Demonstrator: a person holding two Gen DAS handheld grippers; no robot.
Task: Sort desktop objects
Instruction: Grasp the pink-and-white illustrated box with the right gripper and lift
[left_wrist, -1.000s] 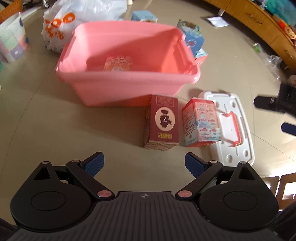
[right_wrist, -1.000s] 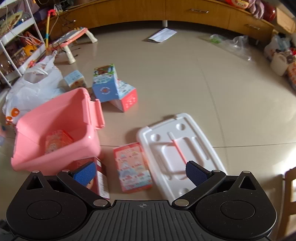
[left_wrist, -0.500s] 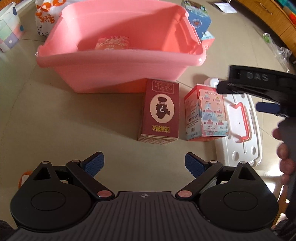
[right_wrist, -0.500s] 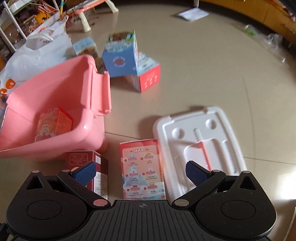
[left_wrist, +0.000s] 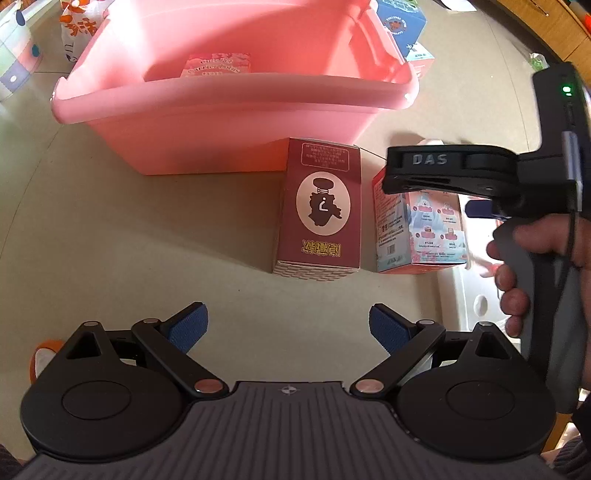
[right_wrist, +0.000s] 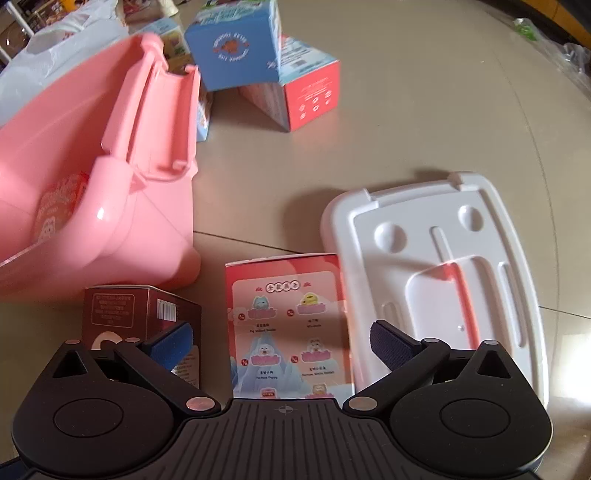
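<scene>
A dark red box (left_wrist: 319, 210) and a pink-and-blue box (left_wrist: 419, 229) lie side by side on the floor in front of a pink bin (left_wrist: 229, 99), which holds one pink box (left_wrist: 216, 66). My left gripper (left_wrist: 288, 326) is open and empty, a short way in front of the dark red box. My right gripper (right_wrist: 280, 341) is open, low over the pink-and-blue box (right_wrist: 290, 325), its pads on either side of it without touching. The dark red box (right_wrist: 140, 314) sits by its left finger. The right gripper also shows in the left wrist view (left_wrist: 443, 173).
A white bin lid (right_wrist: 443, 266) lies right of the boxes. A blue box (right_wrist: 232, 48) and a red box (right_wrist: 306, 96) lie behind the bin (right_wrist: 92, 184). A white plastic bag (right_wrist: 55, 40) is at the far left. Wooden cabinets (left_wrist: 565, 33) line the far right.
Both grippers have moved forward and down toward the two boxes. The right gripper has come in over the pink-and-blue box. Both stayed open.
</scene>
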